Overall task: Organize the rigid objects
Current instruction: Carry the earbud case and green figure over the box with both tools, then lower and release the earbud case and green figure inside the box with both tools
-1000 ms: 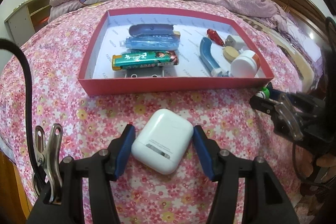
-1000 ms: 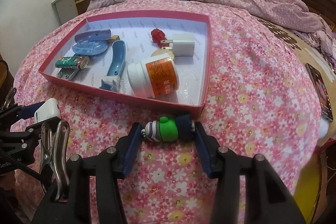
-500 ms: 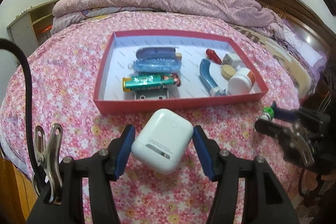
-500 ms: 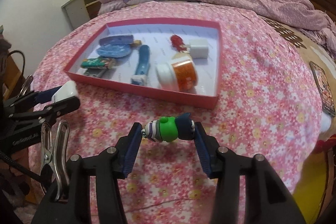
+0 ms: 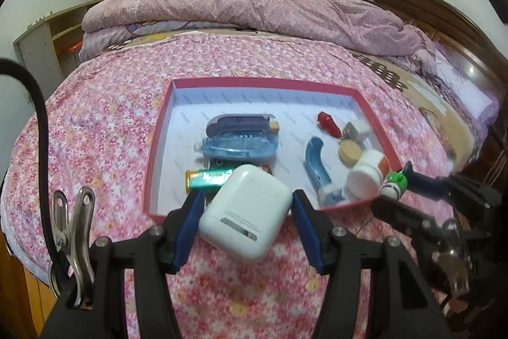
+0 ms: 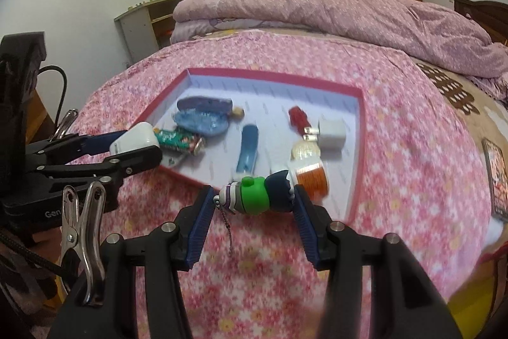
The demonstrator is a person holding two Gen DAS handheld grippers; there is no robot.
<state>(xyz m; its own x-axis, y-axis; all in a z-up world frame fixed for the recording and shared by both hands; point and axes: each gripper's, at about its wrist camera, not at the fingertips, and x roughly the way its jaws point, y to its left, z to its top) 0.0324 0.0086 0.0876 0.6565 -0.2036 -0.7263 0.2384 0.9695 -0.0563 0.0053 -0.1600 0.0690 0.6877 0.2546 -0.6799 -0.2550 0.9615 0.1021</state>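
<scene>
My left gripper (image 5: 246, 221) is shut on a white earbud case (image 5: 246, 212) and holds it in the air over the near edge of the red tray (image 5: 263, 83). My right gripper (image 6: 252, 205) is shut on a small green, white and navy toy figure (image 6: 257, 196) with a bead chain, held above the tray's near rim (image 6: 355, 199). Each gripper shows in the other's view: the left one (image 6: 133, 145) with the white case, the right one (image 5: 395, 183) with the figure.
The tray holds blue cases (image 5: 241, 135), a green battery (image 5: 206, 178), a blue curved handle (image 5: 317, 167), a red piece (image 5: 328, 123), a white charger (image 6: 331, 134), a cork disc (image 5: 349, 153) and an orange-labelled white jar (image 6: 309, 177). A folded quilt (image 5: 254, 8) lies behind. A phone (image 6: 497, 177) lies at right.
Both grippers have risen off the bedspread with their objects and moved forward over the tray's near edge. The views are motion-blurred now.
</scene>
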